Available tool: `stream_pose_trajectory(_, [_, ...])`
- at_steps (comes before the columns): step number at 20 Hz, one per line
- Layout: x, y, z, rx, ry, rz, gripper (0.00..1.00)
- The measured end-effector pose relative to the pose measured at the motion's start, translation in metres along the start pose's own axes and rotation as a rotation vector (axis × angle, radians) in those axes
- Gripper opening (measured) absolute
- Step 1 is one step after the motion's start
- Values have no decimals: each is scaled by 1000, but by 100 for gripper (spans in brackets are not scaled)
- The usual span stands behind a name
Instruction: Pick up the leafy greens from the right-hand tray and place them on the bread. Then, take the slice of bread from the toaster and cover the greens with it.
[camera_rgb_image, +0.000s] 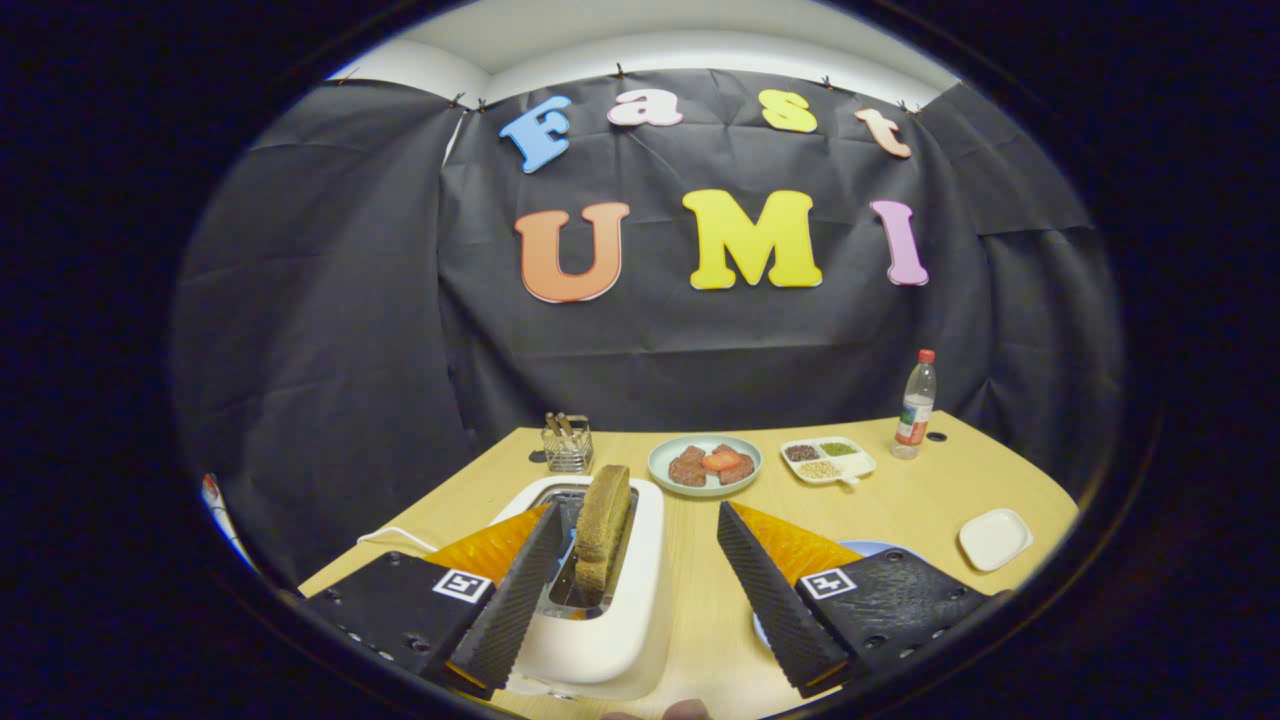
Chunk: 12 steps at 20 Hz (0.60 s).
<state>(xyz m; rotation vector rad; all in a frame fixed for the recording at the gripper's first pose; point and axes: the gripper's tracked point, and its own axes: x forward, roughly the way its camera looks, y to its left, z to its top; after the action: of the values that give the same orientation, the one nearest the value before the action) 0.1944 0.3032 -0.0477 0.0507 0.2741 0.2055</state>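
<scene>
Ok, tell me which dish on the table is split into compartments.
The small white tray beside the bottle, holding three separate fillings. The round plate and square dish are undivided. The claw stands open.

The gripper (640, 590) has its fingers wide apart, and nothing is pressed between them. The toaster (600, 600) stands at 11 o'clock and fills the left part of the gap; the left finger lies over its near left rim. The slice of bread (603, 535) rises upright out of the slot, so it blocks a low pass there. Between the toaster and the right finger a strip of bare table (705, 590) runs to 12 o'clock, up to the plate (705, 465) with food. At 1 o'clock stand the divided dish (828, 460) and the bottle (915, 405). At 2 o'clock lies a small white dish (995, 538), with free wood around it.
</scene>
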Motion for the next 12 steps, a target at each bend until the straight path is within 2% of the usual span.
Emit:
stream_pose_trajectory(4, [26,6,-8,-19,52,-22,95])
stream_pose_trajectory(6, [35,5,-9,-13,67,-31,82])
stream_pose_trajectory(8, [43,6,-13,-5,90,-23,74])
stream_pose_trajectory(11, [49,8,-13,-19,85,-23,54])
stream_pose_trajectory(12, [42,13,-9,-16,83,-4,37])
